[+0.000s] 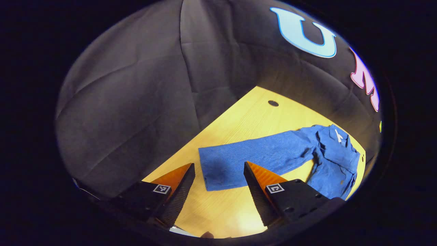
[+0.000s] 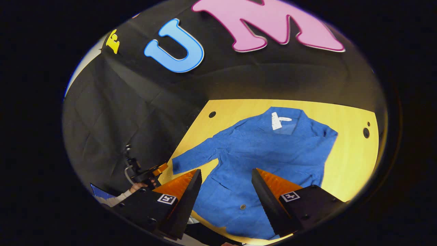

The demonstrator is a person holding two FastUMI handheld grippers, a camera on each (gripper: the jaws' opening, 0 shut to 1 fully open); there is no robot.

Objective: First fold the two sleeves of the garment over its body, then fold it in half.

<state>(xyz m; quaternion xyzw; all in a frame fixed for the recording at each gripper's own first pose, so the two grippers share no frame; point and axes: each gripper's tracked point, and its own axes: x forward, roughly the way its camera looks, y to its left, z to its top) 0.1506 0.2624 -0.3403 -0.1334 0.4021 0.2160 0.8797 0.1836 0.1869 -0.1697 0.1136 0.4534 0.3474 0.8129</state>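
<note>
Left hand-held gripper [image 1: 218, 177] gapes wide above surface [image 1: 245, 116], over cuff of blue jacket's sleeve [image 1: 252, 157]; soft, light cloth, pinch cuff edge. Right hand-held gripper [image 2: 227, 184] also wide apart, above jacket [image 2: 266, 147] body lying flat.

Two cameras look down over one table, from different sides.
The left gripper view rides low near the table's [image 1: 239, 119] left corner, close to the blue garment's [image 1: 266, 153] outstretched sleeve, facing along it. The right gripper view looks from the hem side, higher, down the whole garment [image 2: 259, 150] toward its collar. Both views share the garment and table [image 2: 348, 150].
</note>
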